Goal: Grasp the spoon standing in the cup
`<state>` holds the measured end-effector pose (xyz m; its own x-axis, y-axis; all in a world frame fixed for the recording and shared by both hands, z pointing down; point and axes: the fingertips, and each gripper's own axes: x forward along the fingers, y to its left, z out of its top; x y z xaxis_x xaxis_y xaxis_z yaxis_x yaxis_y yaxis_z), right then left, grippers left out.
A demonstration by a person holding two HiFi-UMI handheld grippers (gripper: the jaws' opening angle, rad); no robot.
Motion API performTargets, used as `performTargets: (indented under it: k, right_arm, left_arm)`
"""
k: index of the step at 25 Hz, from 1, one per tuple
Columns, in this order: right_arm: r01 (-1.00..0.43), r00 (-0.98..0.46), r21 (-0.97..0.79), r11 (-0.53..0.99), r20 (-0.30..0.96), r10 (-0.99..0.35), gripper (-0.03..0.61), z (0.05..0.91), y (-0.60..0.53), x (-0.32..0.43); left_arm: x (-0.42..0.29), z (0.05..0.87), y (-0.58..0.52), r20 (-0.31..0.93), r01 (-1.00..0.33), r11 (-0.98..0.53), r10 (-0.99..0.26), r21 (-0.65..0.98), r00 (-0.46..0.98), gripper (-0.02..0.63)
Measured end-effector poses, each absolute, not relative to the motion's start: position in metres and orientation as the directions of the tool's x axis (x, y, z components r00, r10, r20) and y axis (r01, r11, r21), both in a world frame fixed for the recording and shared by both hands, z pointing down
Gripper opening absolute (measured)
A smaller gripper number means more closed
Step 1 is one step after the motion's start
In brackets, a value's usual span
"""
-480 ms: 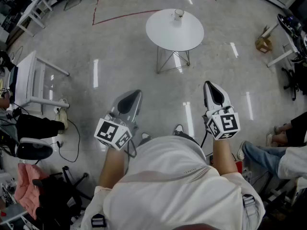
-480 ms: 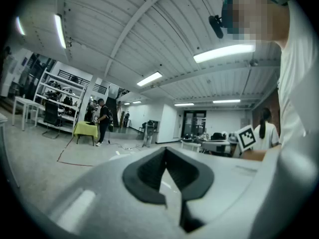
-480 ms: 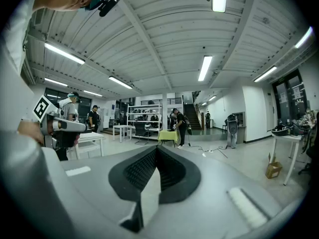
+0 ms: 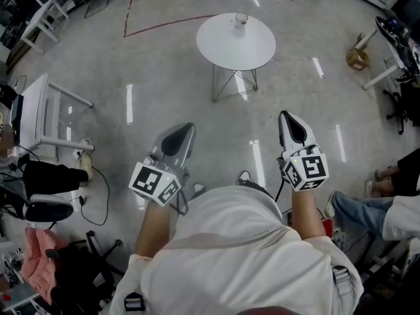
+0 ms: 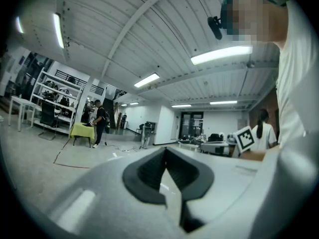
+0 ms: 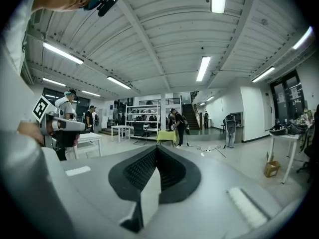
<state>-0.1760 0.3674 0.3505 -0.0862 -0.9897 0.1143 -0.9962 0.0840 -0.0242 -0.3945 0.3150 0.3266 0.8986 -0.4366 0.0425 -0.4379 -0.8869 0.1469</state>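
**Left gripper** [image 4: 186,131]: held low in front of the person's body, pointing forward over the floor [image 4: 164,77]. In the left gripper view its dark fingers [image 5: 147,172] meet at the tips. Nothing is between them.

**Right gripper** [image 4: 289,120]: held level with the left one and well apart from it, also pointing forward. In the right gripper view its ribbed fingers [image 6: 142,172] are pressed together. Nothing is in them.

**Counter** [image 4: 226,44]: a round white top on thin wire legs, standing alone on the floor ahead of both grippers and well apart from them. It lies roughly between the lines the two grippers point along.

**Cup** [image 4: 241,20]: a small pale cup standing upright near the far edge of the counter. It is the only thing on the top and is far beyond both sets of fingertips.

**Spoon**: in the head view it is too small to tell apart from the cup. Neither gripper view shows it.

**Surroundings**:
- Red tape line [image 4: 164,24] on the floor, left of the counter.
- White rack [image 4: 39,113] at the left edge.
- Cardboard box [image 4: 357,59] at the right.
- Pink cloth [image 4: 36,251] at the lower left.
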Motion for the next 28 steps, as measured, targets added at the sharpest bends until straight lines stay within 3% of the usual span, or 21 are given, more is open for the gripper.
performTargets:
  k: [10,28]
  right_arm:
    - [-0.993,-0.091,-0.086,0.082,0.1,-0.991,0.005,0.364,0.376,-0.133]
    - [-0.974,-0.082,-0.22,0.049,0.145,-0.986,0.005,0.417,0.371,0.092]
  left_arm:
    - [-0.361,0.33,0.317,0.047,-0.465,-0.878,-0.462,0.117,0.885,0.002]
    - [-0.128,0.357,0.301,0.132,-0.438,-0.889,-0.422,0.133,0.897,0.002]
